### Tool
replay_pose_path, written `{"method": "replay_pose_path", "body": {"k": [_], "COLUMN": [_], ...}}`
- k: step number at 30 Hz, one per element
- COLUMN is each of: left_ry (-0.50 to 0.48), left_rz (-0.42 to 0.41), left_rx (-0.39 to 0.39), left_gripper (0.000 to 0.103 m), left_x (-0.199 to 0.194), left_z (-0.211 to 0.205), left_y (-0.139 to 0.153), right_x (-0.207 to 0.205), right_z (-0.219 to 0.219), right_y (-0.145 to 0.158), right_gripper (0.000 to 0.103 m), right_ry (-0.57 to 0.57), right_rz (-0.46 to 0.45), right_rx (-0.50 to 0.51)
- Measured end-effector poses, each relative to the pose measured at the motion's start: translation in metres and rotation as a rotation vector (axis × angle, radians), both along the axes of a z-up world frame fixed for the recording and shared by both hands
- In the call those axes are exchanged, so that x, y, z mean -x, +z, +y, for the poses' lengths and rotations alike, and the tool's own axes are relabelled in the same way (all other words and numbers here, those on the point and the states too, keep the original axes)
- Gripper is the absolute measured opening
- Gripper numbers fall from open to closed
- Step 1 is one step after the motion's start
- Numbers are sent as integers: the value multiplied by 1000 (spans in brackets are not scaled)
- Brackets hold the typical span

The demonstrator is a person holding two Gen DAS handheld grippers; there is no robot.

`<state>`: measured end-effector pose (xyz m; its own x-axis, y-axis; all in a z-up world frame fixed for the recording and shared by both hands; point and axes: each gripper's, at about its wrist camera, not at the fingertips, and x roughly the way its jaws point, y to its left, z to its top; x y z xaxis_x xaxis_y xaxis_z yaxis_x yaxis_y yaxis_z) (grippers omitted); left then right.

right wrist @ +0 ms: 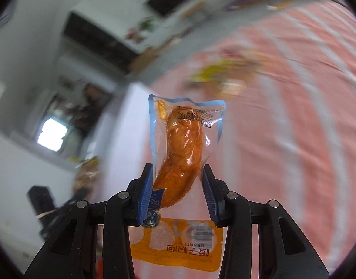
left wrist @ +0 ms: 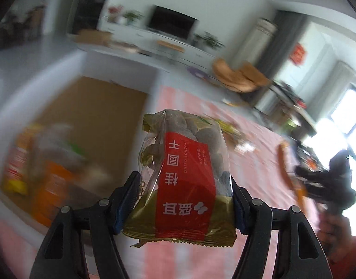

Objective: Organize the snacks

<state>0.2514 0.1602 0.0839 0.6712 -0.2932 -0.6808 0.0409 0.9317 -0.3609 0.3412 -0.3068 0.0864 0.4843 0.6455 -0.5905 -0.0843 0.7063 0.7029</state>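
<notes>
My left gripper [left wrist: 185, 193] is shut on a clear and gold bag of dried longan [left wrist: 187, 174] with a red label, held up in the air above the pink striped cloth [left wrist: 254, 169]. My right gripper [right wrist: 178, 186] is shut on a clear vacuum pack with an orange-brown chicken piece [right wrist: 182, 144], also held in the air. The right gripper with its pack shows at the right edge of the left wrist view [left wrist: 322, 186]. An orange bun packet [right wrist: 178, 244] lies on the cloth below the right gripper.
A brown cardboard box [left wrist: 89, 121] stands left of the cloth, with blurred orange and yellow snack packs [left wrist: 38, 167] in it. More loose snacks [left wrist: 226, 127] lie on the cloth further away; they also show in the right wrist view [right wrist: 224, 74]. A TV cabinet [left wrist: 171, 30] stands at the back.
</notes>
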Motion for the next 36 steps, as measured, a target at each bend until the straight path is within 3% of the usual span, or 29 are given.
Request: {"method": "replay_pose_path", "body": {"k": [4,6,8,11,13,16,18,21,24,29,32,36], "left_ry": [165,231,285,358,392,399,354,250,105,-139,-226,-239], "left_rz": [35,68,88,84,64,52,33,-2,-27,-15,51,129], "left_rx": [-122,-174,-198,-196,-187,-183,-169,-169,-153,-95,-123,-227], "left_gripper": [69,69,84,98,103,103,103,103,103,103,103,103], "left_x": [-11,-13,-12,1,14,22,29,37,47,55,49,35], "left_z": [67,95,117,141,151,148,130,93,35,-66,-118,-154], "left_y": [-5,-14,-22,-28,-30,-31,-28,-20,-13,-24,-56,-106], "right_x": [-32,-44,-49,-54,-53,-41,-35,-13,7,58,73,79], "right_z": [115,186,235,292,300,281,250,181,109,-22,-59,-69], "right_y": [37,48,52,52,53,43,28,-20,-63,-99,-106,-110], "right_gripper": [46,56,73,74,74,75,77,77,77,77,77,78], "right_ry": [179,264,298,331,324,299,276,222,152,-53,-118,-147], "right_rz": [-55,-85,-117,-146,-175,-210,-220,-219,-162,-92,-60,-89], "right_rx": [-84,-84,-72,5,53,131,235,491,661,721,724,719]}}
